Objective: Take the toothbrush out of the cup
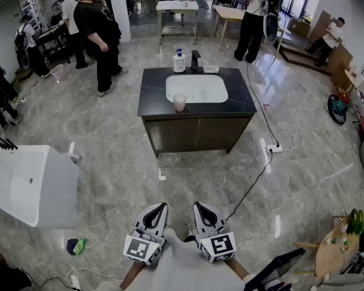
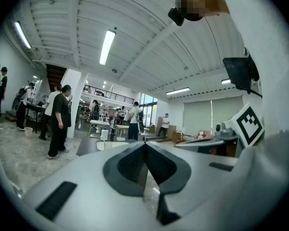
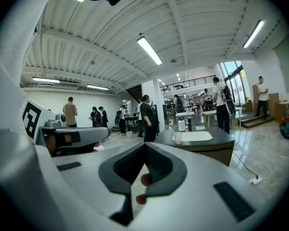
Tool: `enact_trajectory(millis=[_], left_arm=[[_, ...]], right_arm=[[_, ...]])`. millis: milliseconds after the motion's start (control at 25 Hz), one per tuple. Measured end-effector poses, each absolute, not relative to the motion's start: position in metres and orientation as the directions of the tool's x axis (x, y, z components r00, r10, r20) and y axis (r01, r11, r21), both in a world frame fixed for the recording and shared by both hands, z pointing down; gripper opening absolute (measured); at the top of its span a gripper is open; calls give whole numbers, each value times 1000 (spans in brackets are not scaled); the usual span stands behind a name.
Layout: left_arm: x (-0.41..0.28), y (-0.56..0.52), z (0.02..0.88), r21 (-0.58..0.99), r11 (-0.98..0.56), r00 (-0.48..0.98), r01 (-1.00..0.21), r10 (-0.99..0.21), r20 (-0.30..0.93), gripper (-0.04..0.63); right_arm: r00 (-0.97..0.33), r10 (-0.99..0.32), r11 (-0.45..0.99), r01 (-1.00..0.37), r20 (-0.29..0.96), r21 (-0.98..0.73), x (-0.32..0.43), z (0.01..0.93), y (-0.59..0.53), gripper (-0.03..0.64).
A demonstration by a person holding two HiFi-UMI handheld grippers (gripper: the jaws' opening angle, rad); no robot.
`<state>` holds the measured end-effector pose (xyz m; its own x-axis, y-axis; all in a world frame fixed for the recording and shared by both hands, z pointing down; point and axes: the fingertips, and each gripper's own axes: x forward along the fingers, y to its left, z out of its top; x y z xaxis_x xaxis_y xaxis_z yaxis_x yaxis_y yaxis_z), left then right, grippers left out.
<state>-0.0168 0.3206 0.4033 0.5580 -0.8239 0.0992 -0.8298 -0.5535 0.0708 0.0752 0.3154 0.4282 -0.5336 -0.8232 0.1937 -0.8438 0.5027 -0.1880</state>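
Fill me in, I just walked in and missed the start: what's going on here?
A person stands well back from a counter, holding a claw in each hand close to the body. The left claw and right claw are both shut and empty, pointing toward the counter. The cup stands on the counter at the front of the basin, with the toothbrush in it, untouched. Other people stand farther back.
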Motion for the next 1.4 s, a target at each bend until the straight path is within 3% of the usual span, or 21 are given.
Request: enact_trajectory(millis=[880, 1400], left_arm=[[-25, 314, 404, 54, -564, 566, -824, -818, 104, -5], [-86, 293, 409, 60, -581, 584, -811, -803, 115, -5]], right_arm=[[-516, -840, 501, -857, 169, -122, 71, 419, 305, 5], [-416, -893, 416, -909, 171, -34, 31, 416, 289, 5]])
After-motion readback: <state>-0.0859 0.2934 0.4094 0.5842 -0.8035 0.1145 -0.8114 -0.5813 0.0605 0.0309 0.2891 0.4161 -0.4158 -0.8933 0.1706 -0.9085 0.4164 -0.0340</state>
